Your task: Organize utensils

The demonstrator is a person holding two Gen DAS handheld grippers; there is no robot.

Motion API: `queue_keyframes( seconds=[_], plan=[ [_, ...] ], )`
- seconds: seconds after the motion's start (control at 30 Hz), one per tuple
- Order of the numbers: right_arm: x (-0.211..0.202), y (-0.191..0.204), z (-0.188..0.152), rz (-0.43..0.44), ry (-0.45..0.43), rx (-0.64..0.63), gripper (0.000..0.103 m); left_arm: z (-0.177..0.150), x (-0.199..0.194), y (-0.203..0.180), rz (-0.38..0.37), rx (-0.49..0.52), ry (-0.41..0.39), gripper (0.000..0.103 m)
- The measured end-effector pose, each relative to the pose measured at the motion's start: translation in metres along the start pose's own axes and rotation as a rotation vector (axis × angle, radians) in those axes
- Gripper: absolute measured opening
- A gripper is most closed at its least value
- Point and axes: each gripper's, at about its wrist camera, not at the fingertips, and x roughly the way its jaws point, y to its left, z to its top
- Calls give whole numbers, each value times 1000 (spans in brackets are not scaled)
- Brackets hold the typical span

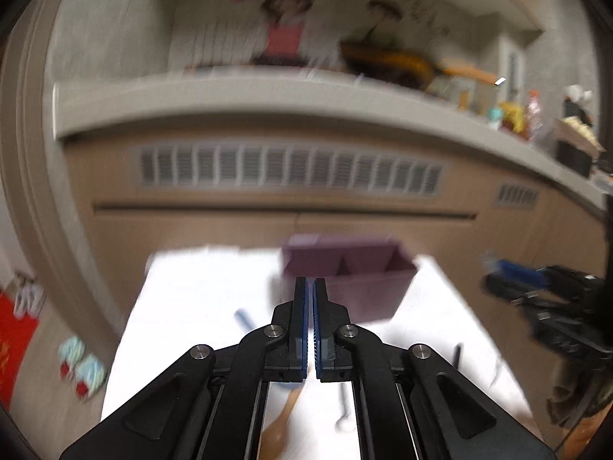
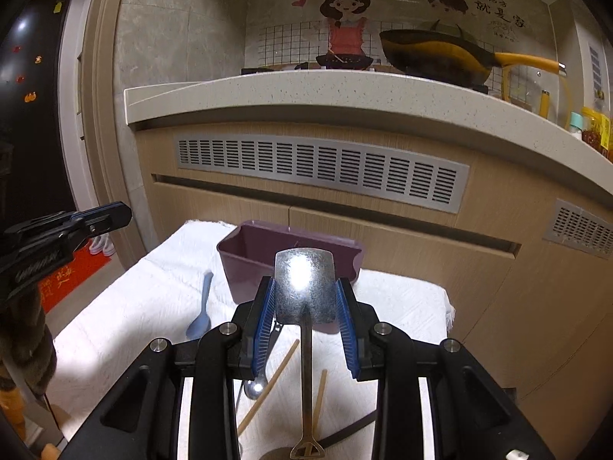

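Note:
In the right wrist view my right gripper [image 2: 305, 281] is shut on the blade of a metal spatula [image 2: 304, 287], held above the table with its handle hanging down towards the camera. Just beyond it stands a purple divided utensil box [image 2: 245, 264] on the white cloth. My left gripper [image 1: 310, 280] is shut with nothing between its pads and hovers in front of the same box [image 1: 367, 268]. On the cloth lie a blue spoon [image 2: 201, 314], a metal spoon [image 2: 254, 387], chopsticks [image 2: 268, 391] and a wooden spoon [image 1: 281, 421].
The white cloth [image 2: 134, 306] covers a small table in front of a kitchen counter [image 2: 306, 92] with a vented cabinet below. A wok [image 2: 436, 55] sits on the counter. A red mat [image 1: 15, 337] and slippers [image 1: 82, 372] lie on the floor at left.

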Motion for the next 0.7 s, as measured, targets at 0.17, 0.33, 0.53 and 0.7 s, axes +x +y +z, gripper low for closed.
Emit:
queue_keyframes(
  seconds=[0.17, 0.33, 0.53, 0.7],
  plan=[
    [13, -5, -13, 8, 39, 6, 29, -36, 49, 24, -12, -53, 252, 18],
    [20, -9, -21, 7, 63, 8, 29, -80, 59, 12, -107, 73, 335, 46],
    [27, -8, -28, 14, 93, 19, 29, -108, 58, 23, -87, 88, 392, 50],
    [28, -1, -30, 30, 103, 9, 29, -135, 54, 37, -49, 51, 413, 50]
  ],
)
